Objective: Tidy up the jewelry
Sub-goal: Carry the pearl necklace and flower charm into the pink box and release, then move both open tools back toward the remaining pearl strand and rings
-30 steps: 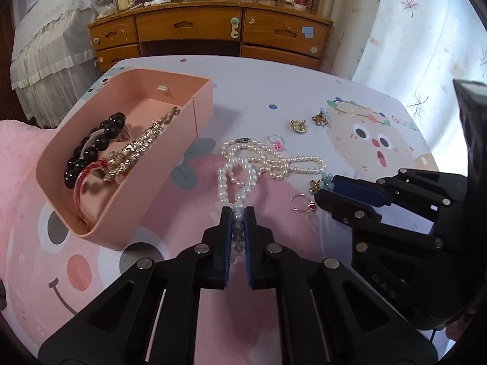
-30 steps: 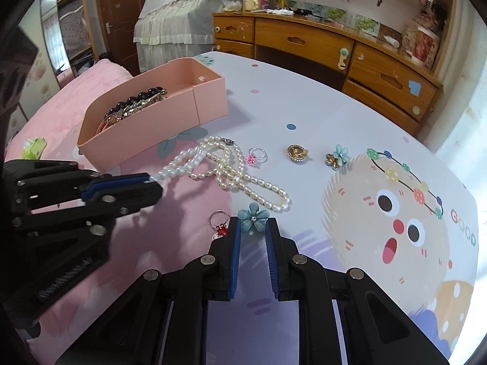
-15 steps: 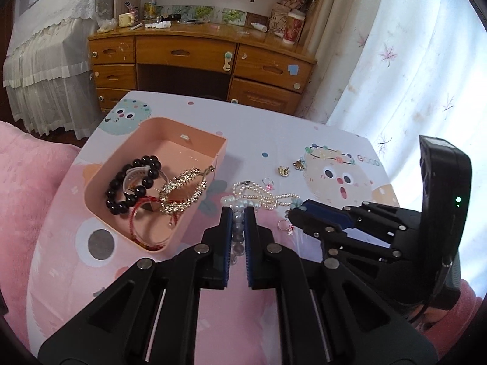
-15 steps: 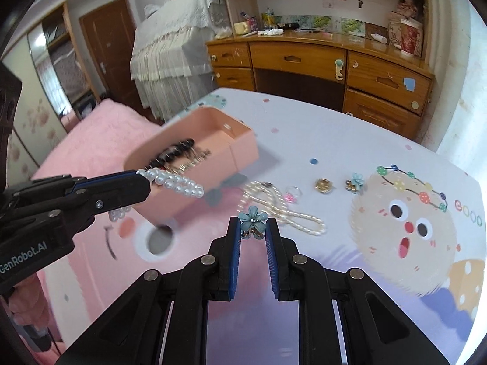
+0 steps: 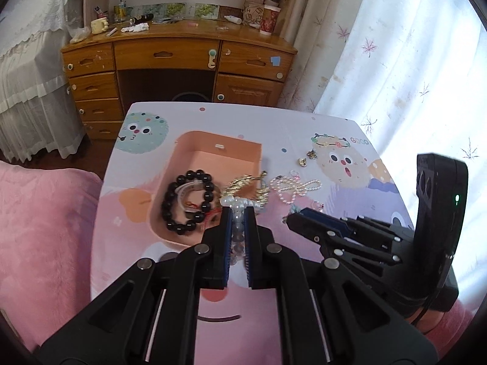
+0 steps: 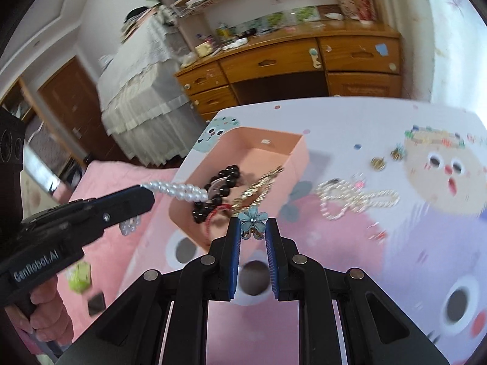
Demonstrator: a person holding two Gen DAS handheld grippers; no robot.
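My left gripper [image 5: 236,213] is shut on a white pearl bracelet [image 5: 236,205] and holds it above the near edge of the pink tray [image 5: 188,140]. The same bracelet [image 6: 176,190] hangs from the left gripper [image 6: 149,194] in the right wrist view. My right gripper [image 6: 252,228] is shut on a blue flower earring [image 6: 252,220], high above the tray's near corner [image 6: 188,228]. The tray holds a black bead bracelet [image 5: 188,200], a gold chain [image 5: 243,182] and a red bangle [image 6: 213,216]. A pearl necklace [image 5: 293,187] lies on the table to the right of the tray.
A pink ring [image 5: 294,175] and two small gold earrings [image 5: 306,158] lie on the cartoon tablecloth [image 5: 350,164] right of the tray. A wooden desk [image 5: 179,57] stands behind the table. A pink blanket [image 5: 39,228] lies to the left. The right gripper's body [image 5: 395,237] fills the lower right.
Both grippers have risen well above the table and moved left toward the tray, each carrying its piece. The pearl bracelet now hangs over the tray's near edge.
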